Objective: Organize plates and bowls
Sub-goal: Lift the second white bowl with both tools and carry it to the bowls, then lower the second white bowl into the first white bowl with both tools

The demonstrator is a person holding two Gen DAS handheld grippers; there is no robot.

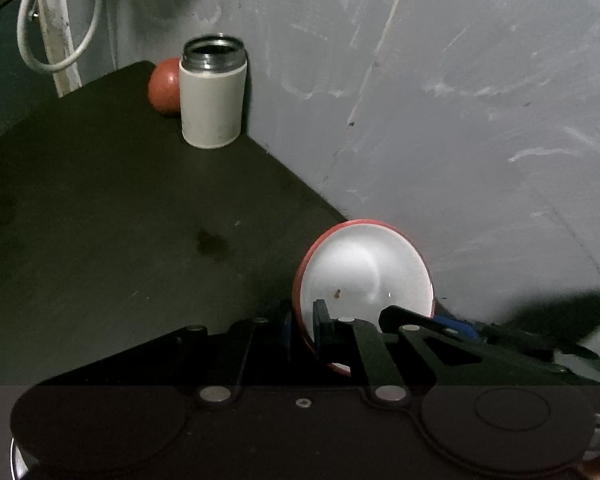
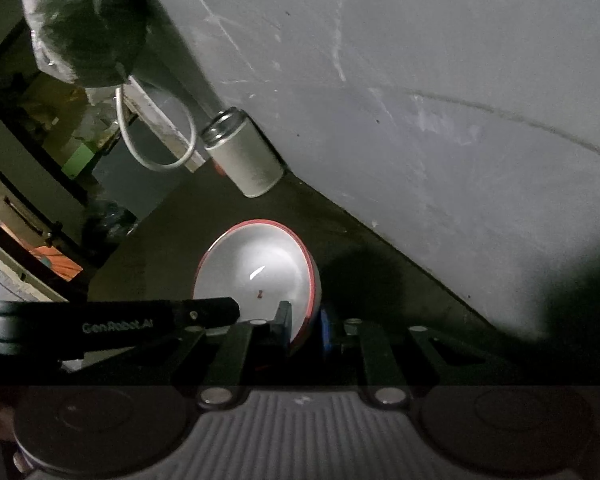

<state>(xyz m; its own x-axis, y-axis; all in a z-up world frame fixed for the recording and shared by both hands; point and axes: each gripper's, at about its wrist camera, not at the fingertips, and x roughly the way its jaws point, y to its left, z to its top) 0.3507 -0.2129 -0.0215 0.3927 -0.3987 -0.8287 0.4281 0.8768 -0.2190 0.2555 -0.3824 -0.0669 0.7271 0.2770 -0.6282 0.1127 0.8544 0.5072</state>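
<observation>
Because the dark tabletop [image 1: 100, 220] ends at the grey wall [image 1: 460, 120] just ahead of my jaws, I carry the bowl [image 1: 364, 276] low over that far strip, where it can go down without fouling anything. It is a red-rimmed bowl with a white inside, and I hold it from two sides: my left gripper [image 1: 302, 330] has its jaws pinched on the near-left rim, one finger inside and one outside, and my right gripper [image 2: 304, 330] is clamped the same way on the near-right rim, which I judge keeps the bowl from swinging. Tipped up on edge, the bowl's mouth faces back toward my cameras and slightly upward; being round, it has no long axis, and its central axis runs roughly from me toward the wall. A small red speck [image 2: 260, 294] sits on the white inside. Well ahead and left of my jaws stands an open grey canister [image 1: 213, 94] against the wall, a red ball [image 1: 164, 86] touching its far-left side.
</observation>
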